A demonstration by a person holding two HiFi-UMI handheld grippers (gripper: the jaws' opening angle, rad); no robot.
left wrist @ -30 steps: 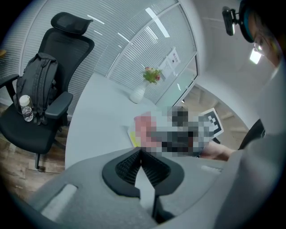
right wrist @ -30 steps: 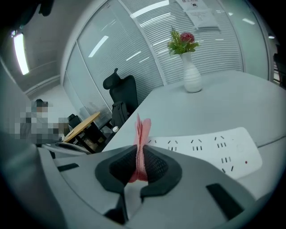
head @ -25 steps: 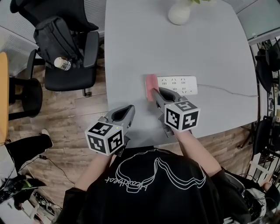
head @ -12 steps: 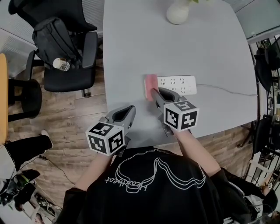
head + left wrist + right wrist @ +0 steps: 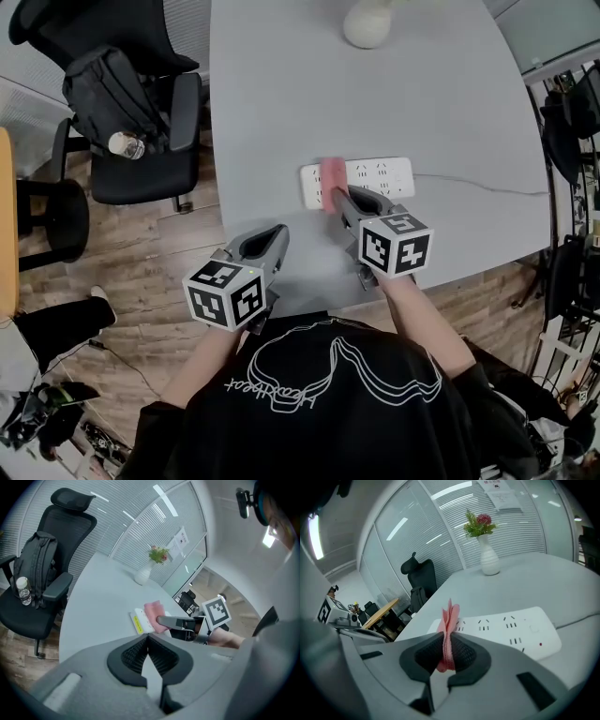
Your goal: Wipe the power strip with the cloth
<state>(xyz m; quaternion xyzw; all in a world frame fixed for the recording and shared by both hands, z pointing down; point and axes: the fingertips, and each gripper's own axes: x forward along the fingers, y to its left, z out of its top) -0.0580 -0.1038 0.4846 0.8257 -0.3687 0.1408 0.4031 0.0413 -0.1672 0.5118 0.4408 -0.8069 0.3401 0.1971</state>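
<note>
– Pink cloth: who is holding it, and where?
– The right gripper is clamping it. The jaws are pressing in on both sides of a folded bunch that is standing on edge between them and sticking out past the tips.
– And the power strip?
– It is lying flat on the grey table, crosswise in front of the person. In the head view the cloth is sitting over its left part, with the strip's left end showing bare beyond it. The rows of sockets to the right are lying uncovered.
– Is the cloth actually pressing on the strip?
– It is looking that way from above, but the right gripper view is too low to be sure.
– Anything attached to the strip?
– A thin cable is running from its right end toward the table's right edge.
– What is the left gripper doing?
– Its jaws are closed together with nothing between them. It is hanging over the near edge of the table, well to the left of the strip and apart from the right gripper.
– And farther out?
– A white vase with flowers is standing at the far side of the table. Left of the table a black office chair is carrying a dark backpack, with a clear bottle tucked against it.
</note>
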